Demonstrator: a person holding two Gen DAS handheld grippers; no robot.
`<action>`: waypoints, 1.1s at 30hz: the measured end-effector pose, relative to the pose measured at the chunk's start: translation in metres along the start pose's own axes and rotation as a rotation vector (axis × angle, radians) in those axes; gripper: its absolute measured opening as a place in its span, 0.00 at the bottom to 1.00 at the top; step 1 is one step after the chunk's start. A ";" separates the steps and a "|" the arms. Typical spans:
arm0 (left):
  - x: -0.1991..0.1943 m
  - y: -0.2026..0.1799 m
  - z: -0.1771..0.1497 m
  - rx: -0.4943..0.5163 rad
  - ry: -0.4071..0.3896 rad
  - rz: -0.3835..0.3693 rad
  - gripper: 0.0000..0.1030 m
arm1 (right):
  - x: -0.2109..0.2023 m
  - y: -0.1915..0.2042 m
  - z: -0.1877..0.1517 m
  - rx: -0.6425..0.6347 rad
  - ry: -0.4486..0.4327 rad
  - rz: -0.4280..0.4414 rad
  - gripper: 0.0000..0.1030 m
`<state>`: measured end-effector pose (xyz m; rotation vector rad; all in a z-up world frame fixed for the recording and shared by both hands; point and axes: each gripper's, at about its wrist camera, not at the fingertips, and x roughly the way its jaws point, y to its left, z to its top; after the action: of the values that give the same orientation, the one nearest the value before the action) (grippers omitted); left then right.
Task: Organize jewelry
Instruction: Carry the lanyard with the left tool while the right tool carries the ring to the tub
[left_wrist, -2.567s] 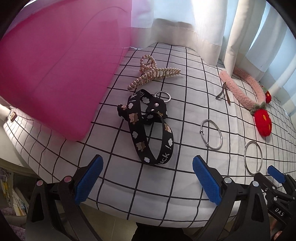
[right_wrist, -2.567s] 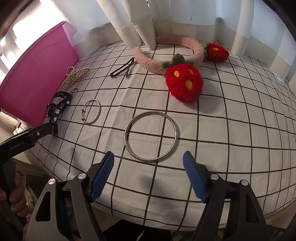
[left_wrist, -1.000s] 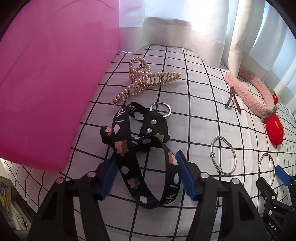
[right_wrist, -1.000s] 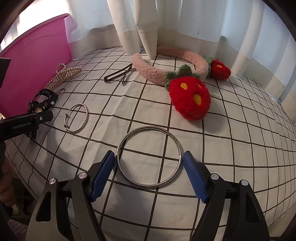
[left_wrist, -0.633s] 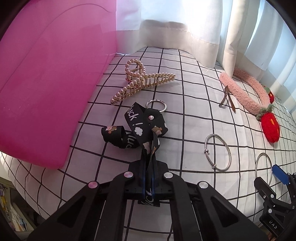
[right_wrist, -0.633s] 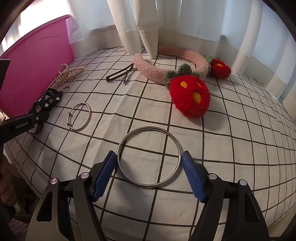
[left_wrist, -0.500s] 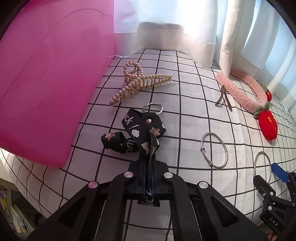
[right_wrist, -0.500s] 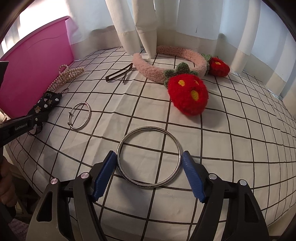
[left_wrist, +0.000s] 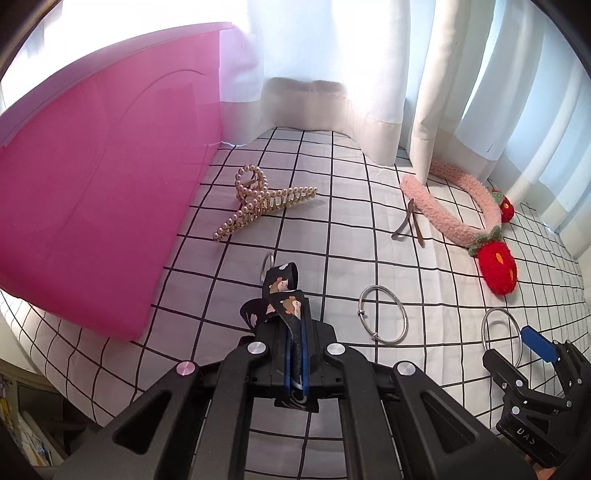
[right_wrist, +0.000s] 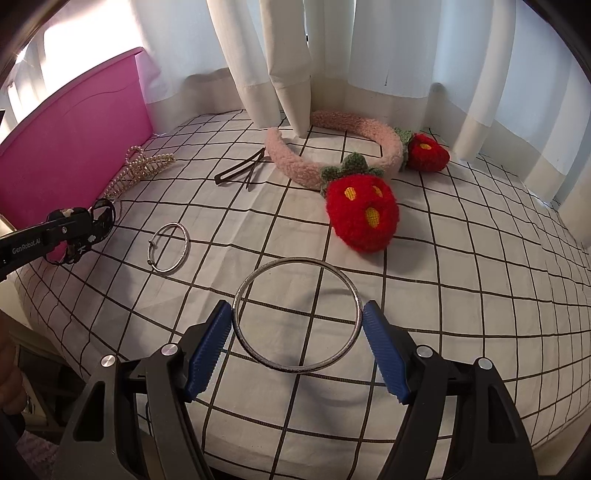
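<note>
Left gripper (left_wrist: 294, 354): jaws closed, pinching the black printed strap (left_wrist: 286, 295) between the blue pads; strap lifted, its loose loop and metal key ring (left_wrist: 266, 266) standing up above the checked cloth.
Right gripper (right_wrist: 297, 345): jaws wide, blue pads set on either side of the large silver bangle (right_wrist: 296, 314), left pad just beside the rim, right pad close to it; contact cannot be told. Bangle lies flat on the cloth.
Surface: white cloth with black grid (right_wrist: 461, 280) over a soft, rounded surface; whether bed or tabletop cannot be told.
Small silver bangle (left_wrist: 383, 315): flat on the cloth, between the strap and the large bangle, apart from both; a small bead or clasp shows on its rim.
Pearl hair claw (left_wrist: 258, 201): far left, lying just beside the pink bin (left_wrist: 92, 184).
Pink bin: at the left edge of the cloth, side wall facing the cameras; inside not visible.
Dark hair clip (right_wrist: 242, 168): far centre, near the end of the headband, prongs spread.
Pink fluffy headband (right_wrist: 332, 147): far right, arched on the cloth, two red strawberry pompoms (right_wrist: 364, 214) at one end; curtain (right_wrist: 288, 62) hem hangs over its far part.
</note>
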<state>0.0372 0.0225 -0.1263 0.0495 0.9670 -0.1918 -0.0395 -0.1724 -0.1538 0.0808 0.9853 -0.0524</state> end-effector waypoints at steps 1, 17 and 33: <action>-0.003 -0.001 0.001 0.000 -0.004 0.000 0.04 | -0.003 0.000 0.001 -0.003 -0.005 0.001 0.68; -0.056 -0.012 0.015 -0.026 -0.040 -0.001 0.04 | -0.046 -0.004 0.033 -0.061 -0.056 0.058 0.68; -0.131 -0.033 0.039 -0.091 -0.162 0.054 0.04 | -0.098 -0.011 0.083 -0.179 -0.171 0.165 0.68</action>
<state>-0.0099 0.0035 0.0050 -0.0233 0.8107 -0.0997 -0.0254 -0.1902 -0.0270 -0.0066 0.8060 0.1774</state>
